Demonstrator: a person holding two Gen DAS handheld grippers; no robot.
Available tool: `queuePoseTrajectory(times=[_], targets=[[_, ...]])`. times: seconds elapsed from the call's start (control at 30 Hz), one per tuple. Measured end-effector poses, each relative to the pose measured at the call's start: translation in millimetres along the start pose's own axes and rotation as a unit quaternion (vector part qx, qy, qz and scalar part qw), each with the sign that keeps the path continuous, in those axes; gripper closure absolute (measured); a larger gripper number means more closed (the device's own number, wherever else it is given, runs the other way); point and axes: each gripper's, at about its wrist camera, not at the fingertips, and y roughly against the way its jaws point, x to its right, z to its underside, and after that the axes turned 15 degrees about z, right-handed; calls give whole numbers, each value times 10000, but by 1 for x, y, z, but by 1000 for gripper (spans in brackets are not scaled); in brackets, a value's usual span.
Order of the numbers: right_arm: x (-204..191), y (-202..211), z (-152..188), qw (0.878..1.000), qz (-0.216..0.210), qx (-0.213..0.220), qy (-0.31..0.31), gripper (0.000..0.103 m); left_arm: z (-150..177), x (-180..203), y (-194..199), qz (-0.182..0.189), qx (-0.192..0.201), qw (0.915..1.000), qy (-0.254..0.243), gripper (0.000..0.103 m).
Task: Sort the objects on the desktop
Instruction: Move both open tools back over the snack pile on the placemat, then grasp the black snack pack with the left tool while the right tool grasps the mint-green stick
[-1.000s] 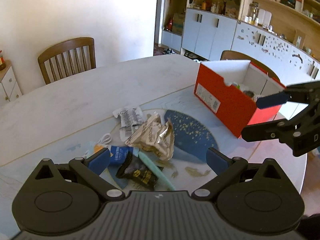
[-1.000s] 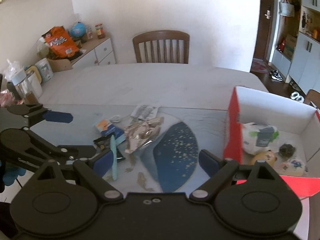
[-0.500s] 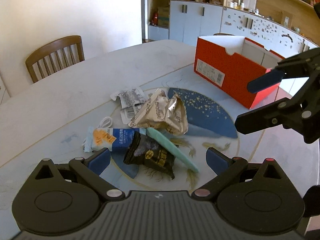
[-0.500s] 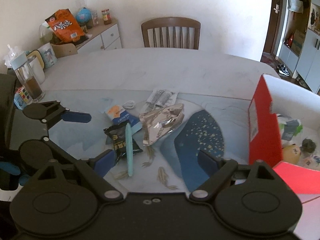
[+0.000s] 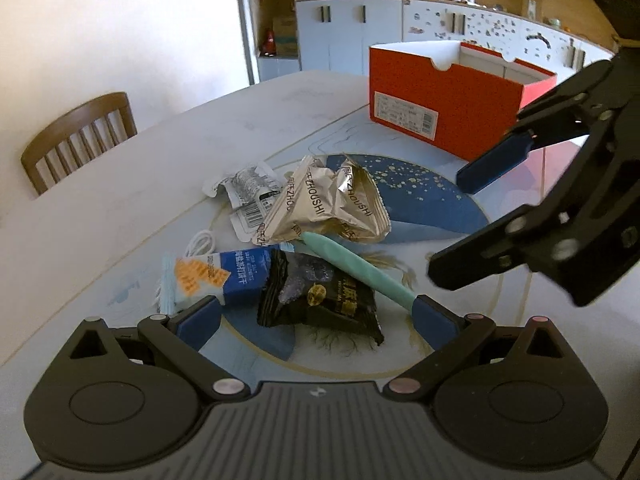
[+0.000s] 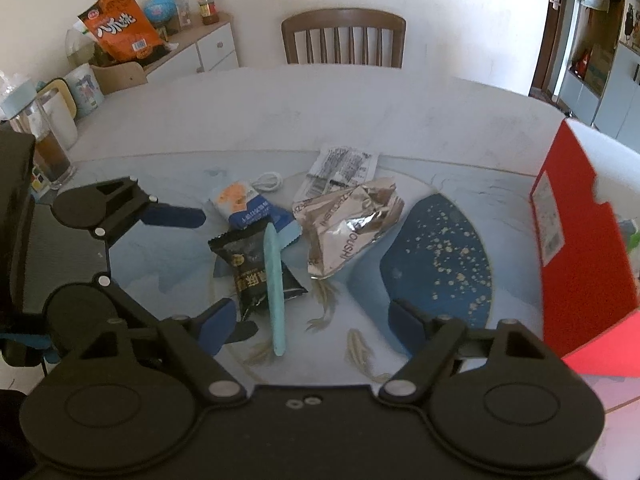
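Red box (image 5: 444, 120) is already holding some items; wrappers and a teal pen (image 6: 275, 280) are lying ahead of both wide-open, empty grippers (image 5: 316, 316) (image 6: 308, 320), awaiting sorting.

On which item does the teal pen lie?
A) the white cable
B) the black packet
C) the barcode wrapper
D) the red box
B: the pen lies across the black packet, well apart from the red box, the cable and the barcode wrapper.
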Motion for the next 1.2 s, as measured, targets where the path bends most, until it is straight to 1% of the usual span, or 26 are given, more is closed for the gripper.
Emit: queuePoseTrajectory(times=[0.07, 0.2, 0.33, 0.5, 0.63, 0.73, 0.8, 0.83, 0.87, 1.03, 1.1, 1.13, 1.2], targets=[[-3, -6, -1, 9999, -60, -83, -5, 30, 0, -2, -3, 35, -3, 10000, -45, 1], [-8, -14, -2, 9998, -85, -141, 56, 35, 1, -5, -8, 103, -19, 9999, -97, 1], [-7, -25, -5, 9993, -165, -322, -8, 48, 1, -7, -11, 185, -9, 9997, -129, 2], [-8, -33, -5, 9989, -214, -416, 11, 51, 3, -7, -15, 173, -5, 9997, -198, 2], [-9, -37, -5, 9985, -264, -477, -15, 59, 3, -3, -17, 91, 34, 9994, -329, 3], [-10, -39, -6, 9985, -267, -475, 5, 63, 2, -1, -18, 100, 37, 9992, -397, 9], [-10, -40, -7, 9985, -267, -482, 13, 69, 1, 1, -20, 91, 13, 9990, -445, 12], [-10, -41, -7, 9983, -289, -498, 3, 72, 1, 2, -21, 111, 4, 9989, -461, 15], [-11, -40, -7, 9983, -299, -501, 3, 74, 1, 3, -21, 124, -4, 9988, -468, 18], [-12, -41, -7, 9983, -313, -493, -12, 80, 1, 5, -23, 102, -26, 9988, -483, 23], [-11, -41, -8, 9982, -359, -481, -59, 86, 0, 6, -21, 103, -10, 9988, -485, 27], [-11, -40, -8, 9982, -375, -466, -60, 88, 0, 8, -21, 102, -14, 9987, -499, 31], [-12, -39, -8, 9985, -333, -436, 1, 88, -1, 10, -20, 73, -25, 9985, -544, 35]])
